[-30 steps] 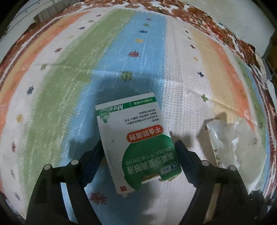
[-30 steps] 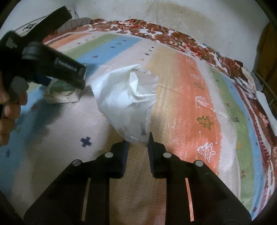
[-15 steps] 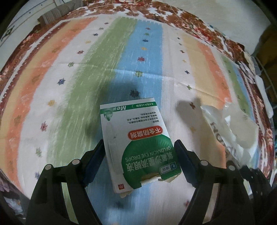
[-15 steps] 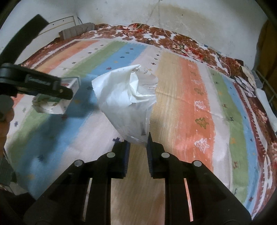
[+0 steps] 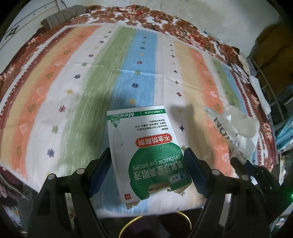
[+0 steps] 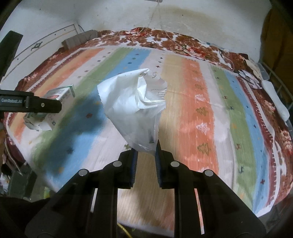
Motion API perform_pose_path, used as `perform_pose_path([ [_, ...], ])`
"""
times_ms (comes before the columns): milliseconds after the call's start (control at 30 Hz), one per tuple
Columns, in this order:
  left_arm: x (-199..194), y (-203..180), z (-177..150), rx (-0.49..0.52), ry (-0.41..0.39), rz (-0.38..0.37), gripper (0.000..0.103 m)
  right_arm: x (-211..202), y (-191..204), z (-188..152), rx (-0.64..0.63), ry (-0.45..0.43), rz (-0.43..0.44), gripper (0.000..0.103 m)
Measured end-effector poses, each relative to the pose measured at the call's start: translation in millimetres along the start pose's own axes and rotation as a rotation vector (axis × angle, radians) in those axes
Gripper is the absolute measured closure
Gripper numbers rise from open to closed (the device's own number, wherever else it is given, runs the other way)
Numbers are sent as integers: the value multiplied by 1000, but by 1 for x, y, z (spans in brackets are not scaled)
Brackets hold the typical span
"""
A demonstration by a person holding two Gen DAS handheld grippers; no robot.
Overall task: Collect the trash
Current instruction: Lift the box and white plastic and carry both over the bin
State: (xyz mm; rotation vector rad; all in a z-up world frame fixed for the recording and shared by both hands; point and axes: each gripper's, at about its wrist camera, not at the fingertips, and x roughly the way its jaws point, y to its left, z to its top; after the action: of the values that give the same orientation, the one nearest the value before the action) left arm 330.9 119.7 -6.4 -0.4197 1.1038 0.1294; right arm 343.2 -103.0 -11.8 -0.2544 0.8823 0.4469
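Striped bedspread (image 5: 77, 95), trash lifted off it.
Eye-drop box (image 5: 146, 155) is clamped wide by left gripper (image 5: 147, 164); plastic bag (image 6: 135, 108) is pinched narrow by right gripper (image 6: 145, 153).

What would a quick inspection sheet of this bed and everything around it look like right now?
Surface: striped bedspread over a floral blanket.
Job's things: eye-drops box; white plastic bag.
Clutter: grey bundle at the head; scraps along the bed's edge.
Grippers: left gripper jaws clamp the box; right gripper jaws pinch the bag.
Cables: thin cord on the blanket.
Surroundings: stained white wall; round gold rim below the bed.
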Motion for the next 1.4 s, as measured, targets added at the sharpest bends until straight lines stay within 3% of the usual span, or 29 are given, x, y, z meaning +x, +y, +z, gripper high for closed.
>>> perform_pose_path([
  [567,-64,-7,-88,34,-33,-120,25,-82,4,-48,65,-13,72,87],
  [800,-78,-14,-122,64,-40,-174,25,-107,11,-83,90,-3,108,87],
  [1400,-87,-19,-199,128,-28,-198,25,-114,30,-159,179,121,267,87],
])
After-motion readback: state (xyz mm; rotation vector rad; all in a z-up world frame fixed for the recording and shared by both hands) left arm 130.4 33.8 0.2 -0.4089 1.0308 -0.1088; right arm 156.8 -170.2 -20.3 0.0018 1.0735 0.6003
